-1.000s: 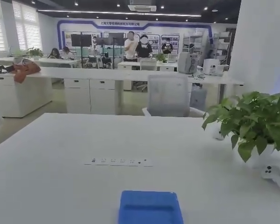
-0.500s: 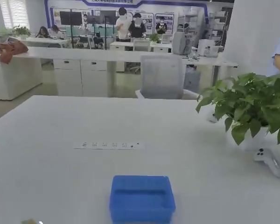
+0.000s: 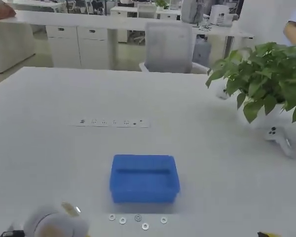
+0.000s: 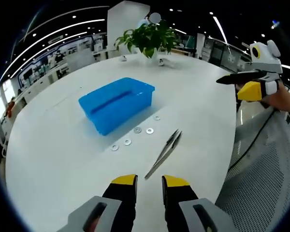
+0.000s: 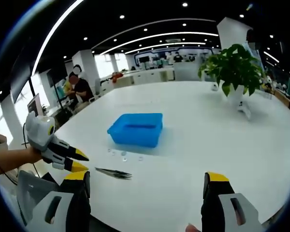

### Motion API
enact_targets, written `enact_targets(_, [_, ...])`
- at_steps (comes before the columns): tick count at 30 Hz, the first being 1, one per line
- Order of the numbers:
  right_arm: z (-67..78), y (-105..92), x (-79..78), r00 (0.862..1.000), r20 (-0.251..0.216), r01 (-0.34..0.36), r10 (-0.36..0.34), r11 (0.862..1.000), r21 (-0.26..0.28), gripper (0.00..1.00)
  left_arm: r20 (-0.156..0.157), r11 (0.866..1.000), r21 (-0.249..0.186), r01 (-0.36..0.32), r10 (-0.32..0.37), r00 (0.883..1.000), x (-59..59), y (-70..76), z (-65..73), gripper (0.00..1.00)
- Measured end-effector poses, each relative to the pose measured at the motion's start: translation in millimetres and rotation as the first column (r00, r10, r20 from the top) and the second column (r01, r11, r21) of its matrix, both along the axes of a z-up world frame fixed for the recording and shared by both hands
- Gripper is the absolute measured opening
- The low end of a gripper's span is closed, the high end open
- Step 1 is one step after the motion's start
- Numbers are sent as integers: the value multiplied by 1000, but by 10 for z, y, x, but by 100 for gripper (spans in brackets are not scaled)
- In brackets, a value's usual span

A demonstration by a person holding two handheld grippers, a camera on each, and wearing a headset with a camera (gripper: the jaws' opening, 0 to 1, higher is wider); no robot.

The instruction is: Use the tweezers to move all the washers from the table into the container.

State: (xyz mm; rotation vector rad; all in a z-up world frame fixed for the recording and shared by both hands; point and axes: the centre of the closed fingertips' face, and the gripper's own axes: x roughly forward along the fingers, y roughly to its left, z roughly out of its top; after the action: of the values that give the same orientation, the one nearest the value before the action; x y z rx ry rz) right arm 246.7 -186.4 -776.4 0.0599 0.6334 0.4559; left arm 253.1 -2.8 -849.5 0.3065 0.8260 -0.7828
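Note:
A blue container (image 3: 144, 178) stands on the white table (image 3: 49, 148). Several small washers (image 3: 138, 218) lie loose in a row just in front of it, and they show again as washers (image 4: 137, 130) beside the container (image 4: 117, 102). Metal tweezers (image 4: 164, 147) lie flat on the table, nearer to me than the washers. My left gripper (image 4: 150, 181) hovers short of the tweezers, its jaws a narrow gap apart and holding nothing. My right gripper (image 5: 145, 178) is wide open and empty, facing the container (image 5: 135, 129) and the tweezers (image 5: 113, 173).
A potted plant (image 3: 266, 79) stands at the far right with a white handheld device (image 3: 278, 138) beside it. A socket strip (image 3: 113, 122) is set into the table behind the container. A grey chair (image 3: 170, 47) stands at the far edge, and people are at desks beyond.
The head camera has tilted downward, so the container sits higher in the picture and the washers have come into frame. Nothing on the table has visibly moved.

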Motion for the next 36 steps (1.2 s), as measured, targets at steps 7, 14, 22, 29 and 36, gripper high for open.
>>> enact_targets(7, [-36,9,-8,1000,-13,-6,5,1000,-7,95,17,993,64,101,-102,995,78,-70,-158,6])
enact_targets(14, [-52,21,-24,1000,-24,-8,8,1000,-10,95,-6,984,89,157,-157,988,79,-97,-263,4])
enact_targets(22, [-71,45,-5,1000,-24,-11,11,1000,-7,95,4,964,128,234,-237,972,70,-140,-287,0])
enact_targets(29, [-60,191,23,997,-16,-74,73,997,-28,90,10,944,149,294,-299,954,15,-168,-257,0])
enact_targets(36, [-53,550,-69,971,-38,-234,234,972,0,62,55,956,106,274,-281,958,-33,-225,10,0])
